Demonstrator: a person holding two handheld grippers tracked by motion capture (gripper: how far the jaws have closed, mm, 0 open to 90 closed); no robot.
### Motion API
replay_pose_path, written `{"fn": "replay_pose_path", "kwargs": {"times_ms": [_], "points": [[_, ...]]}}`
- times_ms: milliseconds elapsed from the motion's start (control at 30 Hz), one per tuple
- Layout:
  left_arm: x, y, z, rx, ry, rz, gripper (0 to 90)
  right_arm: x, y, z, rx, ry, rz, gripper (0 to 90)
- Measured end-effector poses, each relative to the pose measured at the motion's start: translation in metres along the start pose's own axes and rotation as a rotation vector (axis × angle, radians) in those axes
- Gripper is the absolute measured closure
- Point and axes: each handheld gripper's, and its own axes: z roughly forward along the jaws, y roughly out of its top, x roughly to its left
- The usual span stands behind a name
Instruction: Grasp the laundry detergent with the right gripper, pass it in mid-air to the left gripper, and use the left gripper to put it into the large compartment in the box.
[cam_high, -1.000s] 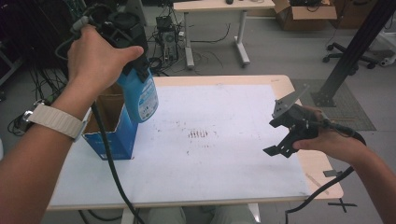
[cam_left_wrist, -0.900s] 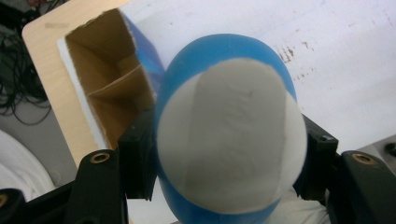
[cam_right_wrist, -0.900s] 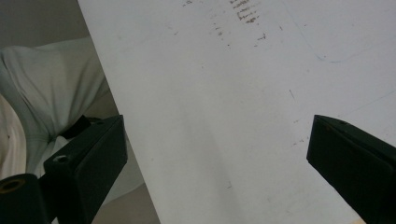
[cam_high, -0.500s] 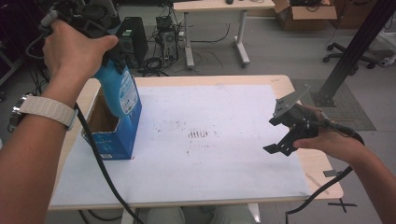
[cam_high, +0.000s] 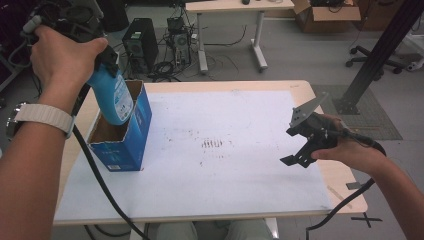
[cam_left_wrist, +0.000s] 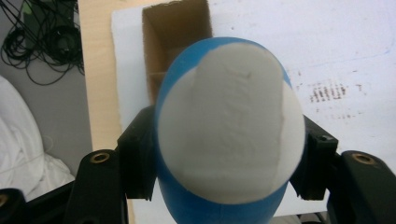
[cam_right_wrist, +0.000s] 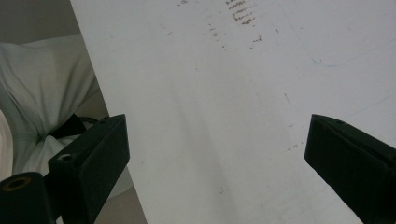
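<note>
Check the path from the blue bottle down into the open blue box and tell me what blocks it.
Nothing visible does. The left gripper holds the blue bottle over the blue box, whose top is open; the bottle's lower end already overlaps the opening. A cardboard divider crosses the inside.

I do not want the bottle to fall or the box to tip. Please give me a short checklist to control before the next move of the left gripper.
1. Left gripper closed on the blue bottle: ok, jaws press both sides.
2. Bottle bottom still low in the blue box opening: cannot tell how deep it sits.
3. Bottle straight: not ok, it leans.
4. Box upright on the white sheet: ok.
5. Right gripper free to steady the box: ok, open and apart from it, over the sheet.
</note>
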Motion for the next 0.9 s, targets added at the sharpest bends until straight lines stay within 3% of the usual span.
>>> {"fn": "replay_pose_path", "kwargs": {"times_ms": [567, 767, 900], "points": [[0.016, -0.004, 0.039, 0.008, 0.037, -0.030, 37.7, 0.000, 0.002, 0.004, 0.006, 0.013, -0.013, 6.7], [0.016, -0.009, 0.059, 0.012, 0.047, -0.002, 37.7, 0.000, 0.000, 0.009, 0.023, 0.024, -0.011, 6.7], [0.017, -0.013, 0.070, 0.009, 0.041, -0.004, 37.7, 0.001, -0.001, 0.010, 0.035, 0.029, -0.012, 6.7]]}}
